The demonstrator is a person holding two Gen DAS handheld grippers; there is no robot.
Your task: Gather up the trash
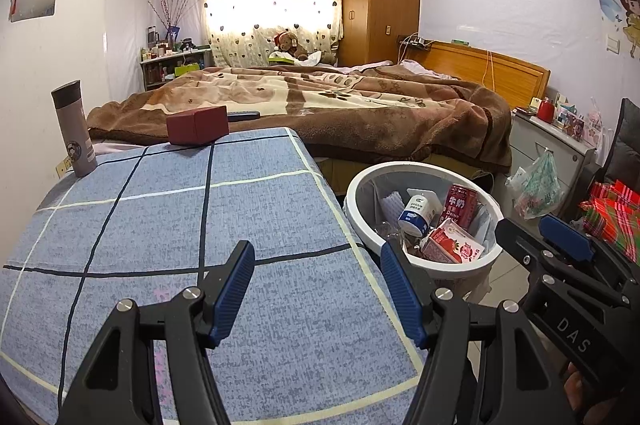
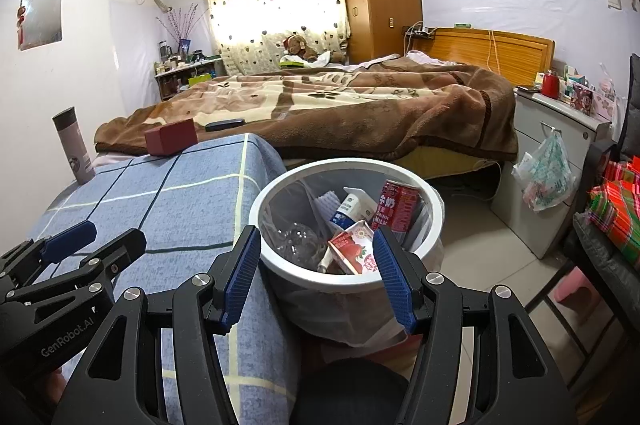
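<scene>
A white-rimmed trash bin (image 2: 276,185) stands on the floor beside the table. It holds a red milk can (image 2: 396,209), a white and blue bottle (image 2: 352,209), a strawberry carton (image 2: 352,249) and a clear plastic bottle (image 2: 296,241). My right gripper (image 2: 316,233) hovers open at the bin's near rim with nothing between its fingers. My left gripper (image 1: 316,253) is open and empty over the blue checked tablecloth (image 1: 160,225), left of the bin (image 1: 424,169). The right gripper (image 1: 532,231) shows at the right edge of the left wrist view.
A dark red box (image 1: 198,129) and a grey thermos (image 1: 74,129) stand at the table's far end. Behind lies a bed with a brown blanket (image 1: 320,105). A bedside cabinet with a hanging plastic bag (image 2: 548,177) and red plaid bags (image 2: 616,209) stand to the right on the tiled floor.
</scene>
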